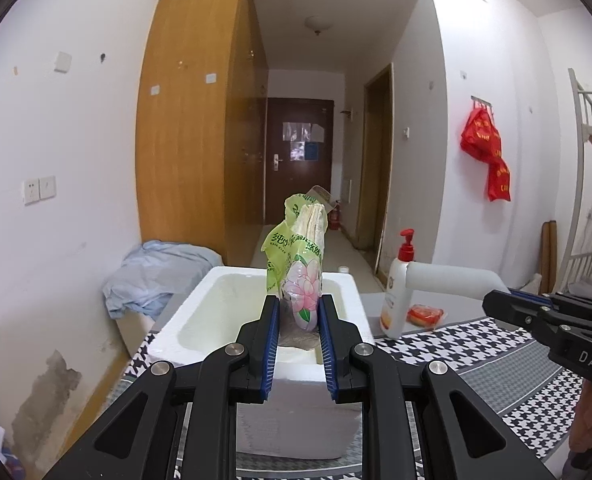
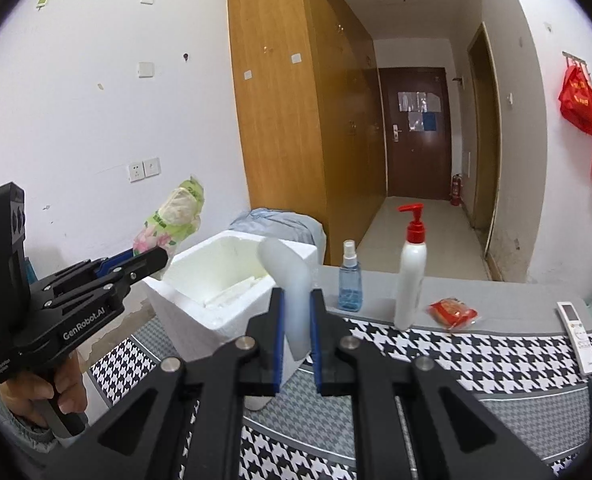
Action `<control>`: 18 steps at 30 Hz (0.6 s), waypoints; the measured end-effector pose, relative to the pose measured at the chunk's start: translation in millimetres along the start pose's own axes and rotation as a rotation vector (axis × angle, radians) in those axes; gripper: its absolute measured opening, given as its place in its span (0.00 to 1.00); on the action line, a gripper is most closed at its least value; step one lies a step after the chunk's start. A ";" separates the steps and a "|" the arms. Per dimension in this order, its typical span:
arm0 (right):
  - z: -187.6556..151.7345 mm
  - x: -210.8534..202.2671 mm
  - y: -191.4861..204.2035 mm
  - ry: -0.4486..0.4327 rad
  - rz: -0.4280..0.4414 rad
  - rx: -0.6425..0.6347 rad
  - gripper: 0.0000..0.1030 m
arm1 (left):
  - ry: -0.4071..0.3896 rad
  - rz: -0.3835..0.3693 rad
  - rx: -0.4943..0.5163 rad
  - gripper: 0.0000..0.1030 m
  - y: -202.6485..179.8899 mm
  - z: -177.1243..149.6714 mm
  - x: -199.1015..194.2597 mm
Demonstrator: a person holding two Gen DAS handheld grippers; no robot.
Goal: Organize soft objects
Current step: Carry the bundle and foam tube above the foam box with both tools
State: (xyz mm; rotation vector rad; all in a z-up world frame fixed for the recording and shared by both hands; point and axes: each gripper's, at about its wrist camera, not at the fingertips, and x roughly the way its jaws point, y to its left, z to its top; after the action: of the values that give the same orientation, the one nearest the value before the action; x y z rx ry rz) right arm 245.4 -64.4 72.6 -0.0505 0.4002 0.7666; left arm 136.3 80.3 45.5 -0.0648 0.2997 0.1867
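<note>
Jaws clamp tissue pack (image 1: pixel 296 272) and white tube (image 2: pixel 292 300); spray bottle (image 2: pixel 349 280) shows rightside only.

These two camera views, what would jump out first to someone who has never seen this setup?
Probably the green flowered tissue pack, pinched upright in the left gripper above an open white foam box. Next, the right gripper clamps a pale white tube-like object near that box. Behind them, a white pump bottle with a red top stands on the houndstooth tablecloth.
</note>
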 end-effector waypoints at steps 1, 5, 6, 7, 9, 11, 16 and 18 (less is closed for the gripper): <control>0.6 2.9 0.5 0.004 0.003 0.000 0.14 | 0.001 0.003 -0.003 0.20 2.4 -0.8 0.7; 4.0 17.0 6.7 0.023 0.024 -0.006 0.14 | 0.004 0.022 -0.008 0.20 9.5 -1.1 3.6; 4.7 19.8 8.3 0.025 0.030 -0.008 0.14 | 0.004 0.028 -0.009 0.20 12.3 -1.3 4.1; 5.2 21.8 10.4 0.028 0.038 -0.008 0.14 | 0.003 0.038 -0.013 0.20 16.0 -1.2 4.9; 7.5 27.8 15.1 0.033 0.055 -0.008 0.14 | 0.006 0.061 -0.012 0.20 19.7 -0.7 6.6; 9.2 34.2 22.0 0.041 0.061 -0.020 0.14 | 0.007 0.070 -0.019 0.20 26.0 -1.0 6.5; 13.5 47.1 35.1 0.057 0.076 -0.036 0.14 | 0.001 0.087 -0.024 0.20 36.8 -0.6 4.7; 14.7 51.4 40.3 0.062 0.088 -0.041 0.14 | 0.002 0.090 -0.029 0.20 40.1 -0.8 4.7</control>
State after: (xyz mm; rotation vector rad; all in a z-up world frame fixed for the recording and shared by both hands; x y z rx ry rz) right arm 256.1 1.7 71.1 -0.0955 0.4483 0.8617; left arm 132.8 120.4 41.9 -0.0797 0.3018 0.2805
